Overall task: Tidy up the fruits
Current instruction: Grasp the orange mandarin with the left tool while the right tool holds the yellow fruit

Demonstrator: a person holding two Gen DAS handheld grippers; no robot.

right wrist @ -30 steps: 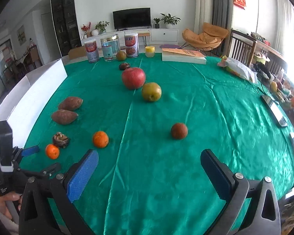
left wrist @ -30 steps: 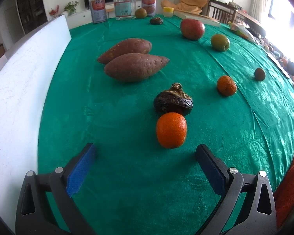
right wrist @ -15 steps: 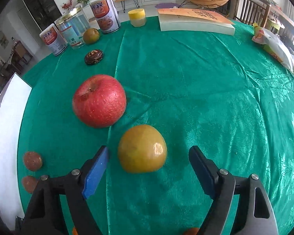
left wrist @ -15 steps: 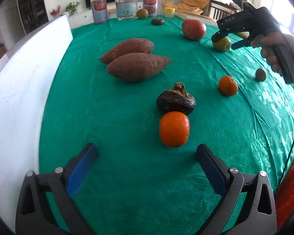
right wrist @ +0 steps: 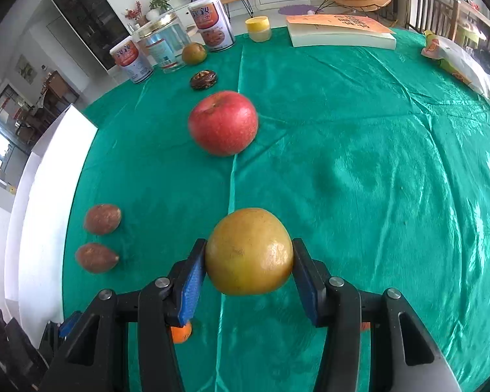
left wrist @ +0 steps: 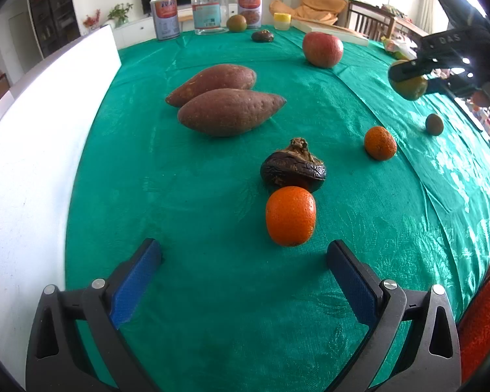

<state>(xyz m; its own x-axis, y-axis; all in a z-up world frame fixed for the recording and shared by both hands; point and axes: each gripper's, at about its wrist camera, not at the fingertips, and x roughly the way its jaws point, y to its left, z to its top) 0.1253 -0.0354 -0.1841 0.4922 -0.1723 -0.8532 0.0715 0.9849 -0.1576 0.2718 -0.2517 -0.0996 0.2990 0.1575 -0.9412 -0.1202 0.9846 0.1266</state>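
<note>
My right gripper (right wrist: 250,248) has its jaws closing on a yellow-green round fruit (right wrist: 245,261), and both blue pads touch its sides. From the left wrist view the same fruit (left wrist: 410,88) shows at the far right in that gripper (left wrist: 408,72). Whether it rests on the cloth I cannot tell. My left gripper (left wrist: 244,250) stands open over the green tablecloth (left wrist: 196,294), with an orange (left wrist: 290,215) just beyond its fingertips. A dark wrinkled fruit (left wrist: 292,168) touches the orange's far side.
Two sweet potatoes (left wrist: 228,111) lie mid-table, with a red apple (right wrist: 223,122) farther back. A second orange (left wrist: 379,142) and a small brown fruit (left wrist: 434,124) sit to the right. Cans and a jar (right wrist: 209,24), a book (right wrist: 339,31) and a white board (left wrist: 32,130) line the edges.
The right gripper swung forward and down from wide open to around the yellow-green fruit, and its jaws closed in until the pads met it. The left gripper kept still.
</note>
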